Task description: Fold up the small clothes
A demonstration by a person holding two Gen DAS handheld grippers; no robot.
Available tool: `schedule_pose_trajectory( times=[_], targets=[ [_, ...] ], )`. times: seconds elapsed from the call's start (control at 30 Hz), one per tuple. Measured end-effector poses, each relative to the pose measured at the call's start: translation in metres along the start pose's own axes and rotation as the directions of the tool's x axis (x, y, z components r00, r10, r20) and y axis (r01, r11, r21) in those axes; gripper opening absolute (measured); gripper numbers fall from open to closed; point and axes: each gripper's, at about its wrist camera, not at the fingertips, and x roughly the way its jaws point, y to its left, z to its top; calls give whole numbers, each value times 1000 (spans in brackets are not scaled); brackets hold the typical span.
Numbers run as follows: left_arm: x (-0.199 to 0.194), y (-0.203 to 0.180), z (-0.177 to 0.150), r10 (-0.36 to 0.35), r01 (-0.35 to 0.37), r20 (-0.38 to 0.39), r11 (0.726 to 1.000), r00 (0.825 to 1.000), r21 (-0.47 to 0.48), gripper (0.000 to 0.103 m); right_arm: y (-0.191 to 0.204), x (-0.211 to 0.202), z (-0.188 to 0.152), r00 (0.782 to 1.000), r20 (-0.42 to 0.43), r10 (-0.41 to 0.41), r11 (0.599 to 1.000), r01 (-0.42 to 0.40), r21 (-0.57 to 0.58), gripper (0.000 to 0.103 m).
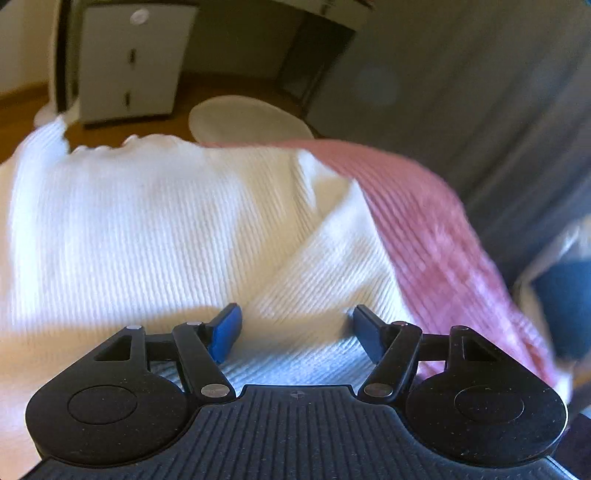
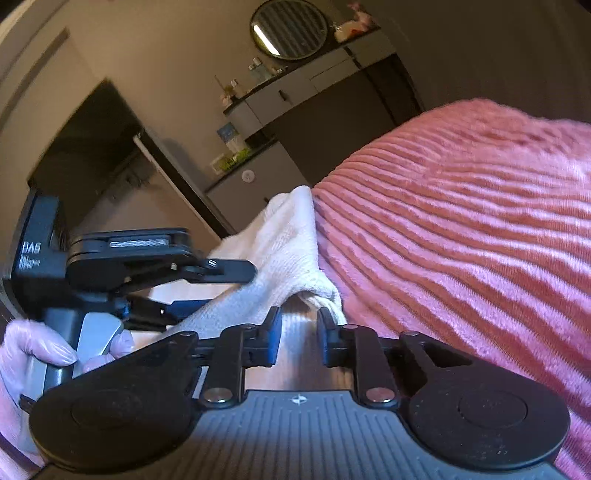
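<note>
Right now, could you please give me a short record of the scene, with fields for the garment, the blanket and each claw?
garment: white ribbed knit garment, lying on the blanket
surface: pink ribbed blanket
left claw: open, fingers apart over the white knit, nothing clamped
right claw: open, a folded corner of the white knit just ahead of its fingertips, not gripped
gloved hand: holds the left gripper's handle, seen in the right wrist view
background: white cabinet, round mirror on the wall
fold status: not yet neatly folded
</note>
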Motion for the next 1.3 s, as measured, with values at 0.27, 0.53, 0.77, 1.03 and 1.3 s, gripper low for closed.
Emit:
schedule_pose_trajectory(
  times=[0.27, 0.53, 0.77, 1.03, 1.3],
  targets=[
    [1, -2, 6, 93, -95, 97, 995, 991, 16, 13, 28, 3, -9, 987, 45, -152, 956, 158, -247, 11],
    [-25, -24, -14, 333, -349, 247, 937, 910, 22, 60, 32, 3, -12, 984, 57, -167, 943, 176, -283, 11],
    [-135, 38, -91, 486, -448, 290, 873, 824, -190, 82, 31, 1, -12, 987, 57, -149, 950, 159, -270, 14],
    [-185, 142, -122, 497, -360, 136, 766, 857, -533, 85, 35, -2, -12, 989, 65, -135, 948, 148, -282, 21],
    [-169, 131, -96, 521, -413, 154, 796, 839, -442, 17, 31, -1, -11, 992, 60, -107, 956, 119, -267, 21]
  ],
)
